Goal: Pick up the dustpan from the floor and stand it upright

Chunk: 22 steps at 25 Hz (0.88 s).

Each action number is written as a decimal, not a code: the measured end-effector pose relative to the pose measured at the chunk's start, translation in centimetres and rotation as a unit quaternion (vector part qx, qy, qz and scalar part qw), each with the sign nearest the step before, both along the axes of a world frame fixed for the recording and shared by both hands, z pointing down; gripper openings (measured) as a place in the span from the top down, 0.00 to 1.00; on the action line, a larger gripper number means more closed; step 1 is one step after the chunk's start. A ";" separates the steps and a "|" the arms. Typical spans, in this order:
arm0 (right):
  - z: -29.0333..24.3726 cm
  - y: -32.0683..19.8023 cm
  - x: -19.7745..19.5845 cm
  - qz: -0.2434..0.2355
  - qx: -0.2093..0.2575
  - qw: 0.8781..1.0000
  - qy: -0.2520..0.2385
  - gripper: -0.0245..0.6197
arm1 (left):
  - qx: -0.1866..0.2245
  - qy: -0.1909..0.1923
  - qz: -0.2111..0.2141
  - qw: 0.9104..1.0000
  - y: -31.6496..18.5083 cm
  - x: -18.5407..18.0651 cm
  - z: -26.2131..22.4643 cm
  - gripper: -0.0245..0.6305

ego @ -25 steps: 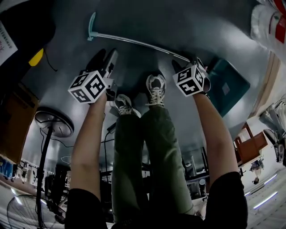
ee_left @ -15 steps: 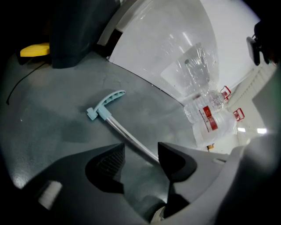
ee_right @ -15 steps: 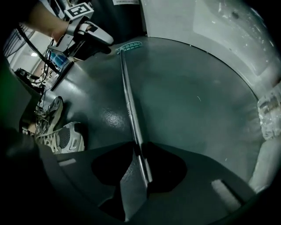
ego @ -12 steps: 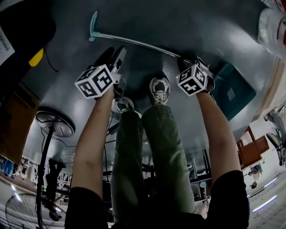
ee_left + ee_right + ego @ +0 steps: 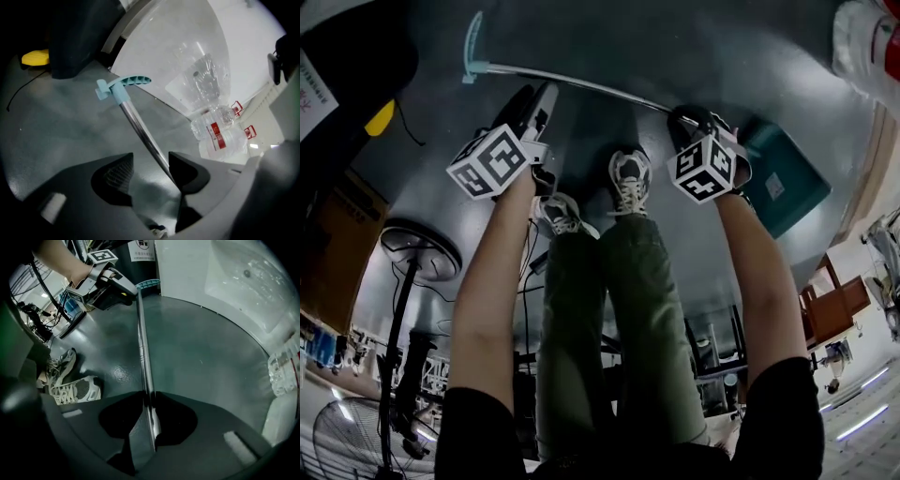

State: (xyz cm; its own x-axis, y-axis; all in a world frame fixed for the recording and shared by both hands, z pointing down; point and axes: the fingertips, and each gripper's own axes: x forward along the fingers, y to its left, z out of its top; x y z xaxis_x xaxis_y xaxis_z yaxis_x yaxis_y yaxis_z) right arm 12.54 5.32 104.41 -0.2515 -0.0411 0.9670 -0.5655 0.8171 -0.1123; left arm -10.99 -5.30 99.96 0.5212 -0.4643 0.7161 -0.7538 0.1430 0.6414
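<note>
The right claw (image 5: pixel 149 400) is closing its jaws on the dustpan's (image 5: pixel 783 178) metal handle (image 5: pixel 142 343), with the pads pressing it, while the left claw (image 5: pixel 149 169) is hovering wide open beside that handle.

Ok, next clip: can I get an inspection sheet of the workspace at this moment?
Surface: dark grey floor, glossy.
Job's things: dustpan lying down, not yet upright; its metal handle runs low across the floor.
Clutter: water bottles; yellow object.
Grippers: right gripper closing, pads on the handle; left gripper open, handle beside one jaw.
Cables: thin black cable by the yellow object.
Surroundings: fan base; person's shoes.
</note>
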 end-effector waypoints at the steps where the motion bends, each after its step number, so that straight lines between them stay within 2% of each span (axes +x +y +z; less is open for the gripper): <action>1: -0.6 -0.1 0.0 0.002 0.004 1.000 -0.003 0.83 | 0.010 0.006 -0.002 1.000 -0.6 0.3 -1.0 0.57; 8: -5.0 -1.4 0.6 0.019 0.032 0.999 -0.009 0.84 | 0.089 0.058 0.014 0.994 -5.5 2.4 -8.7 0.57; 12: -6.6 -1.6 1.0 0.029 0.041 0.999 -0.014 0.84 | 0.131 0.052 0.042 0.989 -7.6 4.1 -12.3 0.57; 13: -7.1 -1.6 1.1 0.032 0.044 0.998 -0.014 0.84 | 0.139 0.049 0.050 0.988 -8.0 4.5 -13.3 0.59; 15: -8.1 -1.8 1.4 0.041 0.050 0.998 -0.014 0.84 | 0.150 0.041 0.067 0.986 -8.4 5.2 -15.0 0.70; 18: -9.6 -1.8 1.8 0.055 0.051 0.997 -0.016 0.84 | 0.160 0.043 0.090 0.982 -8.4 6.4 -17.7 0.70; 22: -11.8 -2.3 2.1 0.102 0.048 0.993 -0.031 0.84 | 0.170 0.065 0.102 0.978 -8.6 7.8 -21.2 0.73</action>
